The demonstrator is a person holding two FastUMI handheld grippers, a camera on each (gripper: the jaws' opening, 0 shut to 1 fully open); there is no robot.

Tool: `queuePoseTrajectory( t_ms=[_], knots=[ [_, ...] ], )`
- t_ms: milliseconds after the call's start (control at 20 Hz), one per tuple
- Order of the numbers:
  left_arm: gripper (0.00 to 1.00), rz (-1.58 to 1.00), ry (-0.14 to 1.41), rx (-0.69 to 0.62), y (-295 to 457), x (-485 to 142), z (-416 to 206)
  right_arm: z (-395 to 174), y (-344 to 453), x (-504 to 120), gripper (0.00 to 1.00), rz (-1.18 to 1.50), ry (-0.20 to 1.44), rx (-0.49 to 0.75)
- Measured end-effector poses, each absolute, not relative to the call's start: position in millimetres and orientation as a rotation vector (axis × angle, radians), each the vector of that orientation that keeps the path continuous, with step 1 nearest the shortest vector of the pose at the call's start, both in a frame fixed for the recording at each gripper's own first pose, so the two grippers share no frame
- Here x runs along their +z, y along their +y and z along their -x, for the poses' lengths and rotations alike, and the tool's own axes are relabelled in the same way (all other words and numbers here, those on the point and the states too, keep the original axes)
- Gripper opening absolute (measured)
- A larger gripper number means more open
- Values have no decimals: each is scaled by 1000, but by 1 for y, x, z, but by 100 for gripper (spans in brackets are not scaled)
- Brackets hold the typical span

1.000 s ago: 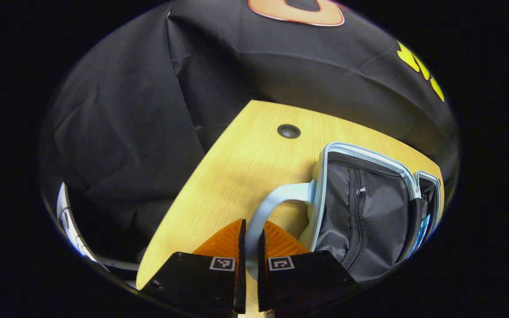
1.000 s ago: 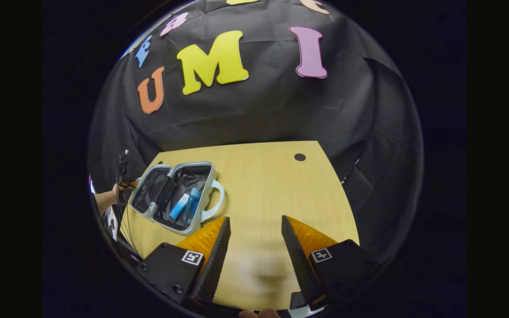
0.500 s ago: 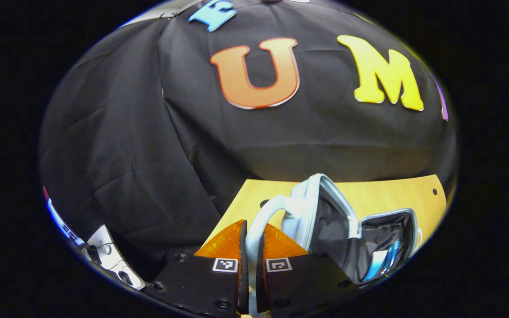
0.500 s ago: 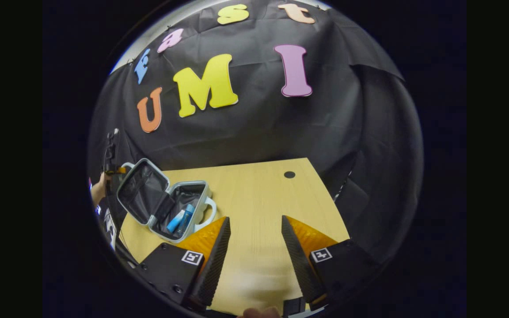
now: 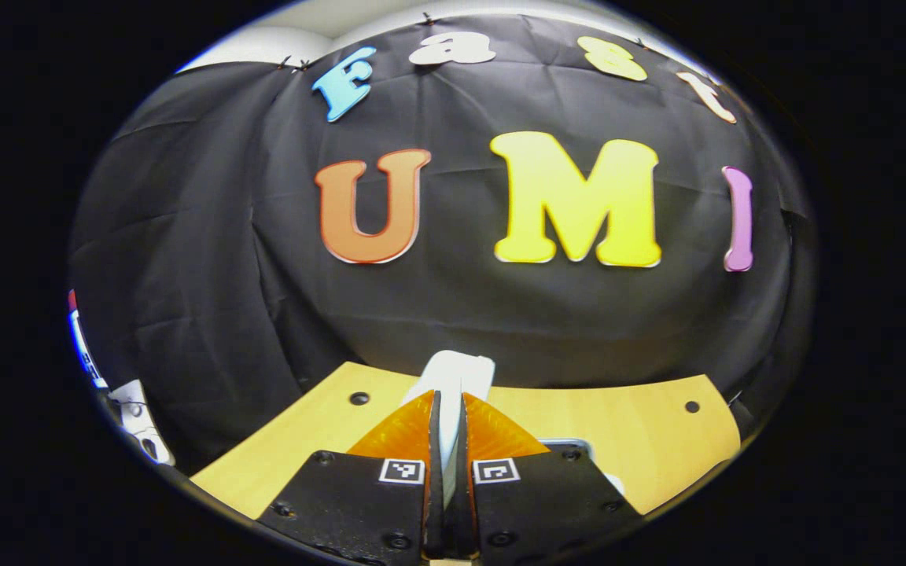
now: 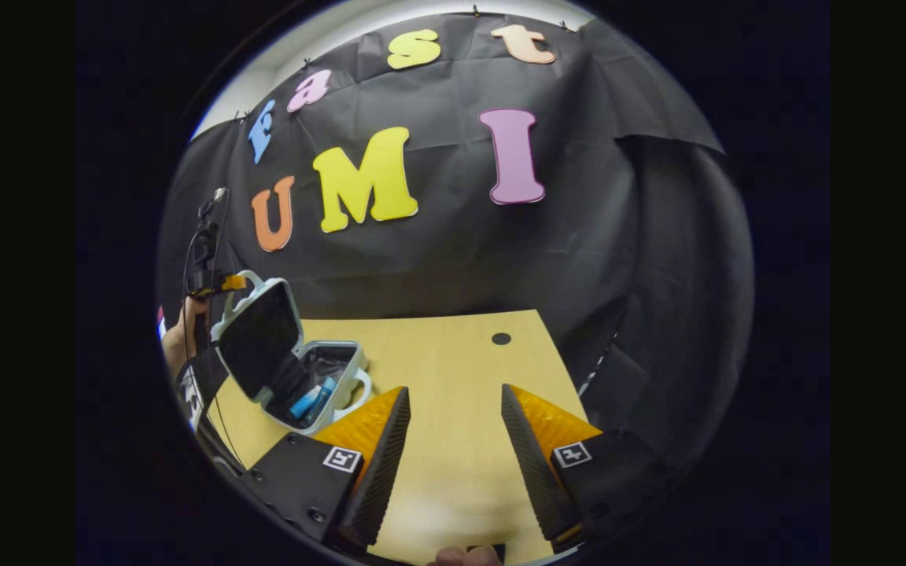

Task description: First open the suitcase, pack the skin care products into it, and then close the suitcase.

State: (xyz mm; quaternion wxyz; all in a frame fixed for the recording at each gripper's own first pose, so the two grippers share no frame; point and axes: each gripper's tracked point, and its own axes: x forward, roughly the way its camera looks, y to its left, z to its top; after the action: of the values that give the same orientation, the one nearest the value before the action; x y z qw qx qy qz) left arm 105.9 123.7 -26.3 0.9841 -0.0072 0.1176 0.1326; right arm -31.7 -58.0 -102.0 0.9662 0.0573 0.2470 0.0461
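Note:
In the right gripper view the small pale-blue suitcase [image 6: 343,363] sits at the table's left, its lid [image 6: 258,339] raised to a steep tilt over the base. Two blue skin care bottles [image 6: 311,397] lie inside the base. My left gripper [image 6: 215,286], held by a hand [image 6: 176,339], grips the handle at the lid's top edge. In the left gripper view my left gripper [image 5: 447,402] is shut on that pale lid handle [image 5: 457,371], which rises between the fingers. My right gripper [image 6: 453,402] hangs open over bare table, to the right of the suitcase.
The yellow wooden table [image 6: 453,354] has a dark round hole [image 6: 501,339] near its back right. In the left gripper view the same table [image 5: 642,440] shows two holes [image 5: 358,398]. Black cloth walls close behind. White equipment [image 5: 138,409] stands past the left edge.
The left gripper has swung the lid up by its handle from lying flat open to steeply raised over the base. The right gripper stayed open, tilting up slightly.

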Motion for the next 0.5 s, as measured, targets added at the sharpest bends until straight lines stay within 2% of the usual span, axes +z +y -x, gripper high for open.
queuePoseTrajectory(
  t_ms=[300,350,500],
  knots=[
    [8,3,283,94,0,-86,-126,41,-95,-106,71,-77,528,32],
    [8,3,302,75,-15,-101,-129,43,-101,-106,67,-68,531,20],
    [9,12,350,38,-44,-134,-133,53,-114,-111,70,-45,552,-19]
  ],
)
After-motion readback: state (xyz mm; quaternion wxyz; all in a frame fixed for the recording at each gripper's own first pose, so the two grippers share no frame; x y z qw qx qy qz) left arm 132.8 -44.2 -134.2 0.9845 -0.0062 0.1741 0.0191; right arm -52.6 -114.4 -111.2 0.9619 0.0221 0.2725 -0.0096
